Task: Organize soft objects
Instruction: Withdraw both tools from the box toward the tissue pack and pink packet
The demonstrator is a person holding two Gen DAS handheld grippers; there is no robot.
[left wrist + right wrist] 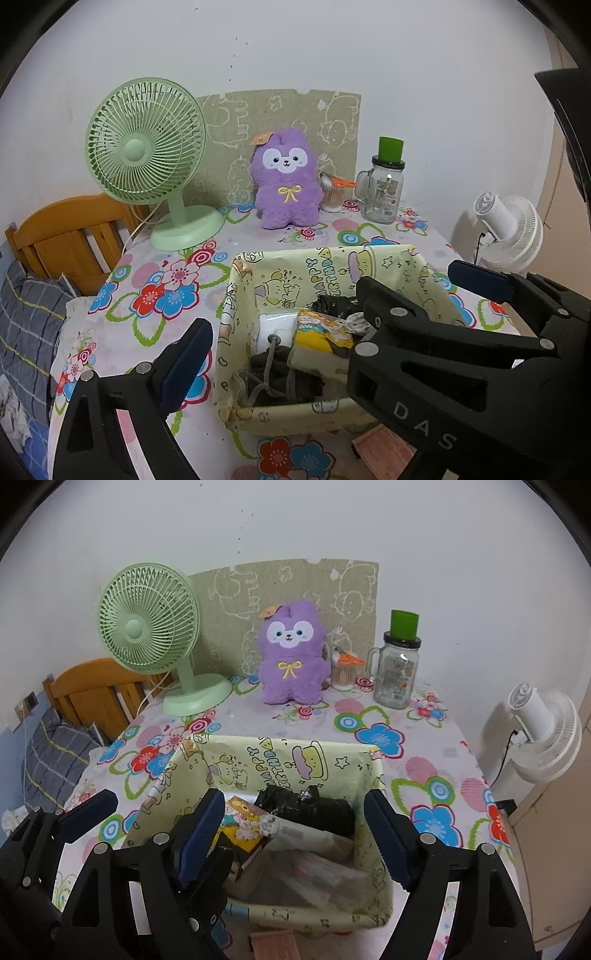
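Purple plush toy (291, 653) stood upright on floral tablecloth (369, 734), well ahead of both tongs, beyond yellow box (365, 853). Left gripper (332, 314) and right gripper (295, 834) hung over box, jaws spread wide, holding nothing.

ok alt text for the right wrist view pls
Open right gripper hovers over a yellow box of odds and ends on a floral table; behind stand a purple plush, green fan and jar.
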